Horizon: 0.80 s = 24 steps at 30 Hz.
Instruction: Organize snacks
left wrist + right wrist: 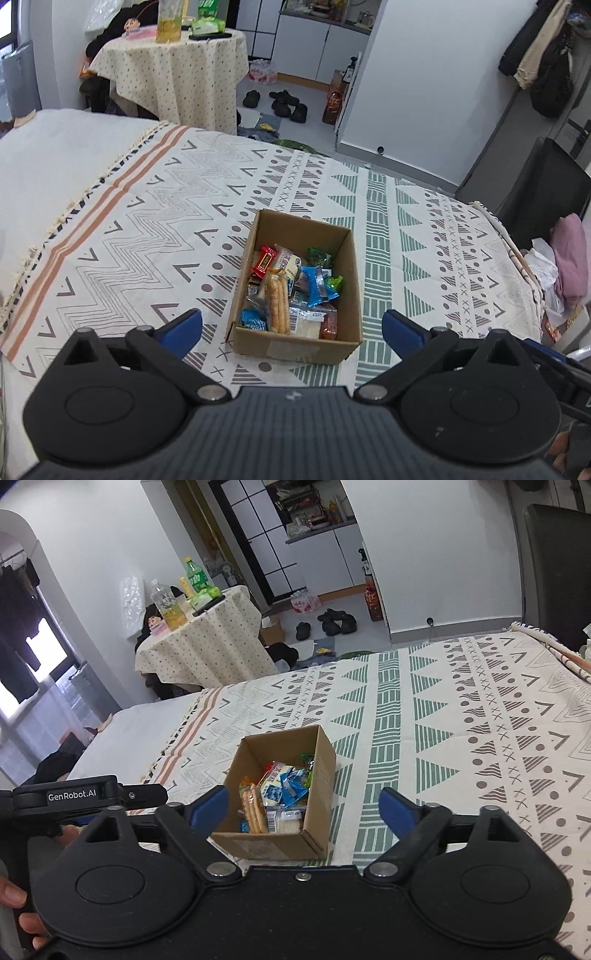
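Patterned bedspread (406, 236) under cardboard box (291, 345) of snacks (291, 284), both grippers empty.

Black left tool (291, 328) with blue fingertips (183, 328), silver pivot screws, right tool (303, 810) alike, white GenRobot.AI lettering

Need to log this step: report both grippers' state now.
Left gripper: open, holding nothing, above the brown cardboard box of snacks.
Right gripper: open, holding nothing.
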Each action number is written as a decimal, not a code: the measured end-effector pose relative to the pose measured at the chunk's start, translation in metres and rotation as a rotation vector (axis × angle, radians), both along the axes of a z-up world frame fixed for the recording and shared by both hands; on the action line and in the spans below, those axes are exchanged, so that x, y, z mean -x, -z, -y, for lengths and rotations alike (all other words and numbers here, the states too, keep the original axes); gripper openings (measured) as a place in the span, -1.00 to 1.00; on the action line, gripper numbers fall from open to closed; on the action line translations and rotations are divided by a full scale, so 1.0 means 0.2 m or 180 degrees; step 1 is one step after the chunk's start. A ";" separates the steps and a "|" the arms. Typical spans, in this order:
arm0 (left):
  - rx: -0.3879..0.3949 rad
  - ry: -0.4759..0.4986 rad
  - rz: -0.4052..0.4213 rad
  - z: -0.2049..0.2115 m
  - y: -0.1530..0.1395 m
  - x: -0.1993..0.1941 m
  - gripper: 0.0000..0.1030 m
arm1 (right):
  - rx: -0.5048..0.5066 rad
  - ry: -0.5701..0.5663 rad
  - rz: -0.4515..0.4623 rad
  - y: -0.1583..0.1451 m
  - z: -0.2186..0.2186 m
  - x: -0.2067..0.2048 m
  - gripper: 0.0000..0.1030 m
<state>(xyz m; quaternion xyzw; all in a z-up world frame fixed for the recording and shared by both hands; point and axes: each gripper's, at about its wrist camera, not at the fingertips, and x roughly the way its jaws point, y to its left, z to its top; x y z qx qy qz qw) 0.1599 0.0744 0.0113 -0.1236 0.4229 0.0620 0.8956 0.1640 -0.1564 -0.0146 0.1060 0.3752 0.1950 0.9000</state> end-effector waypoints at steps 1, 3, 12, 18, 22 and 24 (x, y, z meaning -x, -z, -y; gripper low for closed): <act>-0.0019 0.0013 0.0006 0.01 -0.01 0.02 1.00 | 0.0001 -0.0005 0.0009 -0.01 0.01 0.02 0.85; -0.0048 0.0048 0.0036 0.04 -0.02 0.06 1.00 | 0.0013 -0.0025 0.0049 -0.04 0.02 0.06 0.92; -0.0201 0.0221 0.0183 0.13 -0.09 0.25 1.00 | 0.0155 -0.0103 0.0213 -0.14 0.08 0.24 1.00; -0.0295 0.0292 0.0275 0.18 -0.14 0.39 1.00 | 0.0147 -0.0037 0.0260 -0.17 0.13 0.35 1.00; -0.0345 0.0319 0.0301 0.20 -0.15 0.46 1.00 | 0.0182 -0.0005 0.0276 -0.17 0.15 0.42 1.00; -0.0340 0.0338 0.0324 0.20 -0.16 0.49 1.00 | 0.0196 0.0004 0.0279 -0.16 0.17 0.45 1.00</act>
